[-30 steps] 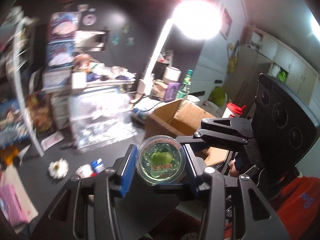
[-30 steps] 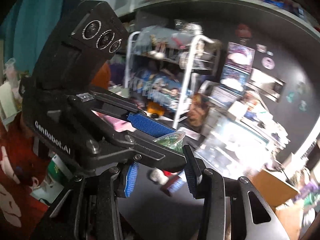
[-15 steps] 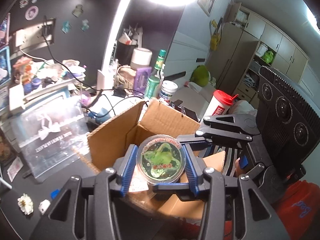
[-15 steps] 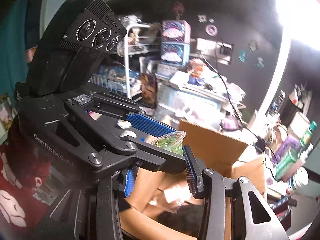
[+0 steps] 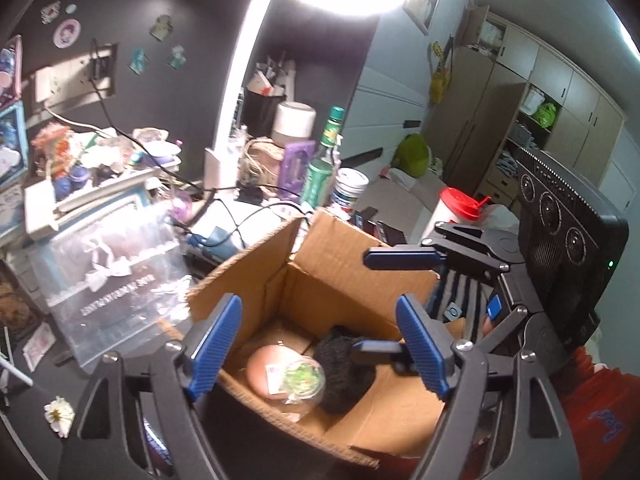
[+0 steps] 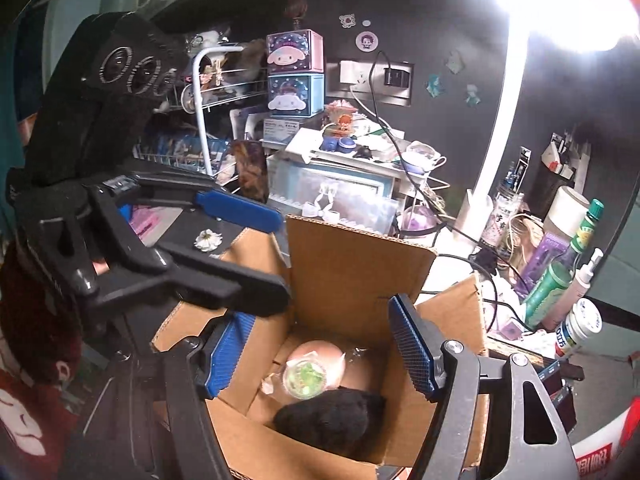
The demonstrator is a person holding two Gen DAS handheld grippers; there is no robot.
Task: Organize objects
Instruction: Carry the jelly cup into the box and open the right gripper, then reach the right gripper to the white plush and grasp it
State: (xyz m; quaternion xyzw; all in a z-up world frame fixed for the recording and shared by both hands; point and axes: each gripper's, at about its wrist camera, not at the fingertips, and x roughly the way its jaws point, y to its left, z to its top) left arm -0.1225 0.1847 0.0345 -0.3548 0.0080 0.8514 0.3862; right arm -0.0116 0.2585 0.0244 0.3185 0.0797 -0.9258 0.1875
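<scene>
Both grippers hover over the open cardboard box, flaps up on the far side. Left gripper spread wide, empty; half a second ago it clamped the clear round container, which now lies in the box between a pinkish ball and dark knit bundle. Right gripper spread too, empty

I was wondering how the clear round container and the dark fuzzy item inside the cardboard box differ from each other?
The round container is see-through plastic with green contents; the fuzzy item is opaque, black and soft-looking. The container is a small, neat disc, while the fuzzy item is a larger, shapeless lump. The container rests on a pinkish object; what the fuzzy item lies on cannot be seen. Both lie side by side in the box, gripped by nothing.
</scene>
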